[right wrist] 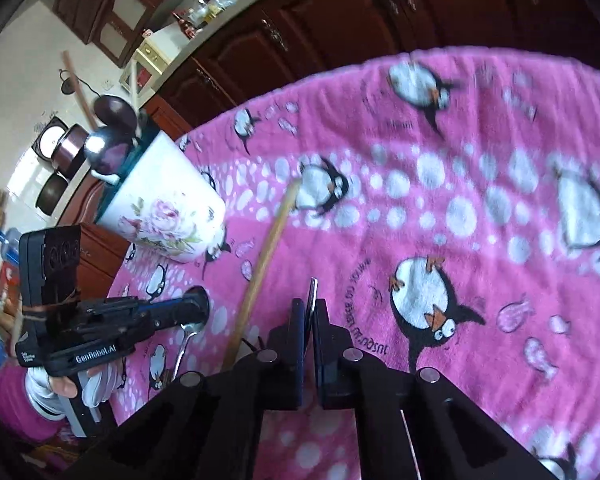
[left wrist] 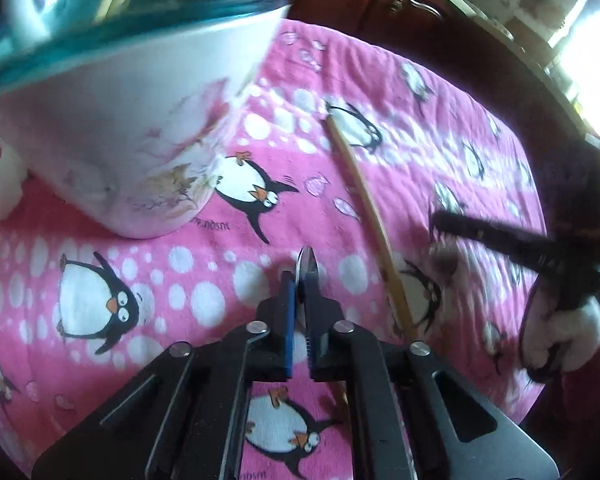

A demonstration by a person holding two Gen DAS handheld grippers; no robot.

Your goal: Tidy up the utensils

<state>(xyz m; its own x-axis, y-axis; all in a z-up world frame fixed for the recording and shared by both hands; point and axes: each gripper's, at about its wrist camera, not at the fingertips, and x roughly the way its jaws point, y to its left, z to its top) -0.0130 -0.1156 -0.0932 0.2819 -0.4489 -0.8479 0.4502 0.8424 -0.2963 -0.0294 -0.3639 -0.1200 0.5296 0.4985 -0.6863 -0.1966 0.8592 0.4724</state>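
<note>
A white floral cup point(left wrist: 116, 152) with a teal rim stands on the pink penguin cloth; in the right wrist view the cup point(right wrist: 164, 208) holds spoons and chopsticks. A wooden chopstick point(left wrist: 370, 216) lies on the cloth to the right of my left gripper and also shows in the right wrist view point(right wrist: 264, 264). My left gripper point(left wrist: 302, 284) is shut on a metal spoon point(left wrist: 306, 262), whose handle hangs below it in the right wrist view point(right wrist: 184, 344). My right gripper point(right wrist: 310, 320) is shut on a thin metal utensil point(right wrist: 311, 300) above the cloth.
The pink cloth point(right wrist: 460, 240) covers a round table. Dark wooden cabinets point(right wrist: 340, 20) stand behind it. A counter with pots point(right wrist: 64, 152) and bottles lies at the far left. The right gripper shows blurred in the left wrist view point(left wrist: 500, 240).
</note>
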